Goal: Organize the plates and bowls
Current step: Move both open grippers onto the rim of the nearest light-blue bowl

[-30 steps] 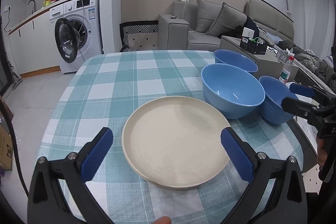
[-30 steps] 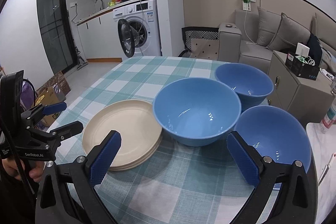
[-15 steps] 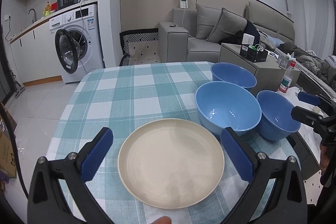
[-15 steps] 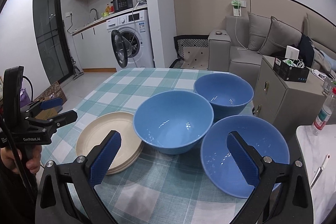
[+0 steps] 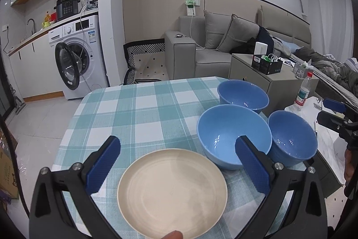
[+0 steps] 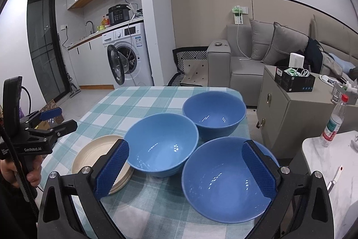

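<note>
A stack of cream plates (image 5: 172,192) (image 6: 94,155) lies at the near edge of the checked table (image 5: 138,113). To its right stand three blue bowls: the middle bowl (image 5: 226,133) (image 6: 161,142), the far bowl (image 5: 242,93) (image 6: 214,113) and the near right bowl (image 5: 293,138) (image 6: 223,180). My left gripper (image 5: 177,165) is open above and in front of the plates, holding nothing. My right gripper (image 6: 185,168) is open over the near right bowl, with nothing between its fingers. Each gripper shows in the other's view, the left gripper (image 6: 56,119) and the right gripper (image 5: 331,111).
A washing machine (image 5: 78,59) with its door open stands at the back left. Beyond the table are a grey sofa (image 5: 223,48) and a grey cabinet (image 6: 290,102). A plastic bottle (image 6: 334,120) stands on a white side table (image 6: 331,160) at the right. A hand (image 6: 24,174) grips the left tool.
Both grippers have pulled back and up from the table, so plates and bowls look smaller and lower. Both stay open. Plates and bowls have not moved.
</note>
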